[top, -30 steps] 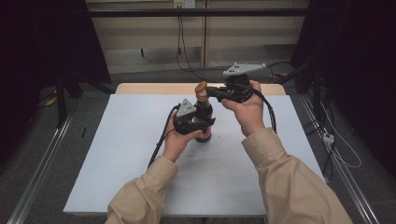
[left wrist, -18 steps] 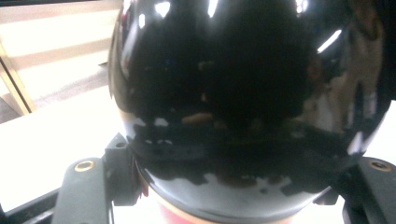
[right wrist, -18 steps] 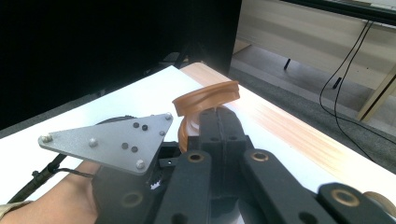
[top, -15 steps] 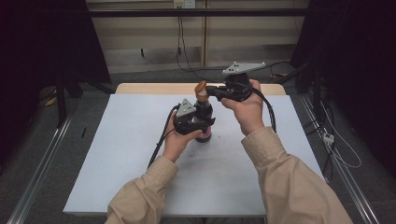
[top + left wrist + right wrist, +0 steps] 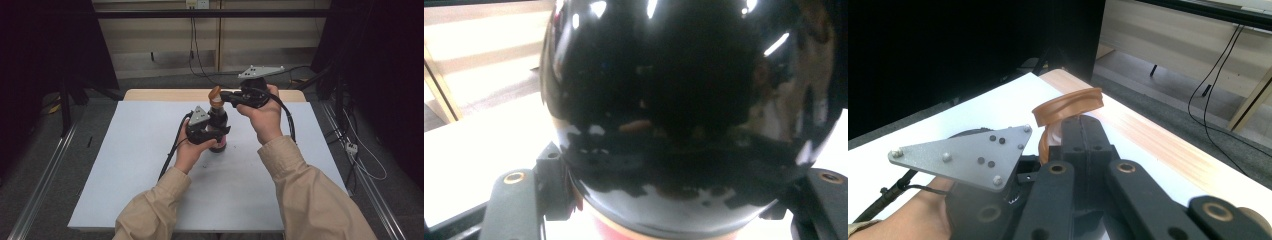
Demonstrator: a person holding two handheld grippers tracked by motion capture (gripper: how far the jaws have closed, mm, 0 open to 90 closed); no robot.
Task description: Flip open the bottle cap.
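Glossy black glass was what your left gripper (image 5: 216, 134) had hold of: a dark bottle (image 5: 218, 125) stood upright near the middle of the white table top (image 5: 140, 165), and the two jaws sat one on each side of its body, closed against it. In the left gripper view the bottle (image 5: 684, 115) bulged right up to the lens, with a jaw showing at each lower corner and a band of red just visible at the bottom of the glass. Your left hand (image 5: 190, 150) gripped the tool from the near side, its grey three-cornered plate (image 5: 199, 117) tilted beside the bottle's shoulder. Your right gripper (image 5: 223, 96) reached in from the right at the height of the bottle's top, where an orange-brown flip cap (image 5: 215, 94) stood hinged open. In the right gripper view its jaws lay pressed together just under that cap (image 5: 1068, 106), and something pale showed between cap and jaw tips; I could not tell whether the jaws pinched the cap's strap or merely touched it. Your right hand (image 5: 262, 117) held that tool higher than the left one, its cable (image 5: 287, 117) looping down past your wrist. A strip of bare wood (image 5: 170, 94) edged the far side of the table.
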